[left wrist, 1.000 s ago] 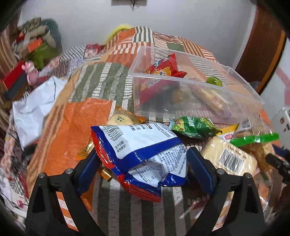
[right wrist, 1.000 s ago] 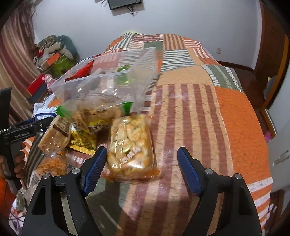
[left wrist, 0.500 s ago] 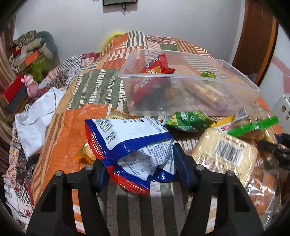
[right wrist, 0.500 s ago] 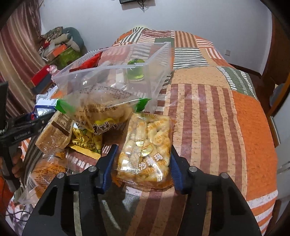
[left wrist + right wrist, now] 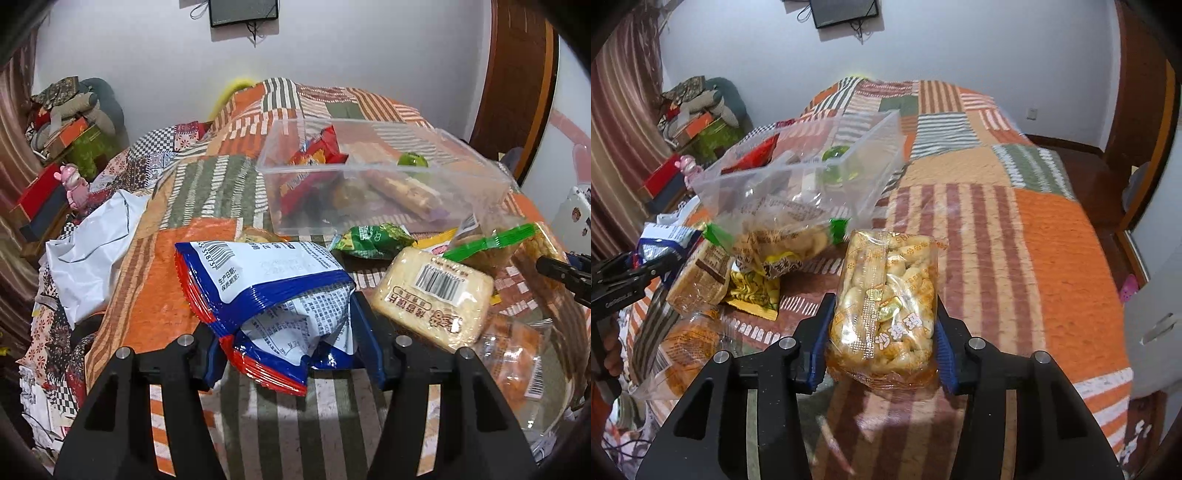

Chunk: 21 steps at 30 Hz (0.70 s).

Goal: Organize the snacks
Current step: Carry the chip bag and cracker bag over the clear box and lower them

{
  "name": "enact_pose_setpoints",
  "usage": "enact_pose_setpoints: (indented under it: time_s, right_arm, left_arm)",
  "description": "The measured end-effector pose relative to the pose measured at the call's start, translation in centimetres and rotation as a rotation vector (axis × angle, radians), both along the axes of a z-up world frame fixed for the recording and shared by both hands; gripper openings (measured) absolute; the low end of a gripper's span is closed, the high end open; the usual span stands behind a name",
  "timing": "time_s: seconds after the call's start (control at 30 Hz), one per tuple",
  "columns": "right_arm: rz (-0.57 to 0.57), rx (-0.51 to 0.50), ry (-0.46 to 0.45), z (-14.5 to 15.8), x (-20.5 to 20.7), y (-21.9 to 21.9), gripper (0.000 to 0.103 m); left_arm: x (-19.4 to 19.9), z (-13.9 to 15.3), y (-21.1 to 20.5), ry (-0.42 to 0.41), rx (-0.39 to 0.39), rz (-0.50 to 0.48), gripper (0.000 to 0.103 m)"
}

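Left gripper [image 5: 291, 347] is clamped on the crumpled tail of a blue-and-white snack bag [image 5: 266, 291], red edge showing, both blue pads pressed into it; the bag sticks up toward 11 o'clock over the striped patchwork quilt [image 5: 147, 295]. Right gripper [image 5: 882, 343] is squeezed onto a clear pack of golden puffed snacks [image 5: 886, 306], pads on both sides, pack standing straight up at 12 o'clock.

In the left wrist view, at 2 o'clock from the blue bag, lies a pale rice-cracker pack [image 5: 432, 295] with a barcode, and just past it a small green packet [image 5: 373, 238]. An orange-printed clear bag [image 5: 513, 350] sits at 3 o'clock, pretty blurry so can't say what's in it.

Further out at 1 o'clock is the clear plastic bin [image 5: 461, 188], already holding a red snack bag [image 5: 314, 155], a green round thing [image 5: 412, 160] and something long and wrapped. In the right wrist view a zip bag with a green strip [image 5: 783, 236] leans against the bin's near wall, a yellow packet [image 5: 753, 291] below it at 10 o'clock.

Far back, a white plastic bag [image 5: 92, 247] at 9 o'clock and 1 dark screen [image 5: 844, 11] on the wall
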State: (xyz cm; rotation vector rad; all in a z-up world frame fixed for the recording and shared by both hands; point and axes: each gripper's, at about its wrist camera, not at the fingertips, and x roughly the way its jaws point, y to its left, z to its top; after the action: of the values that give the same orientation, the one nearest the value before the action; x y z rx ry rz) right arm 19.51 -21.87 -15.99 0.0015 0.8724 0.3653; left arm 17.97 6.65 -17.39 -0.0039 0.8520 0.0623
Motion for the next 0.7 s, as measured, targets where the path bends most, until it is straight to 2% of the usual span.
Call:
enact_pose_setpoints:
  time_s: [0.3,0.7]
  right_arm:
    - [-0.006,0.010,-0.084,3.2,-0.4,0.0,0.044]
    - [0.034,0.028,-0.178,6.2,1.3,2.0,0.044]
  left_arm:
    - [-1.0,3.2,0.1,-0.066,0.014,0.002,0.059]
    - [0.6,6.7,-1.8,-0.139,0.024,-0.054,0.059]
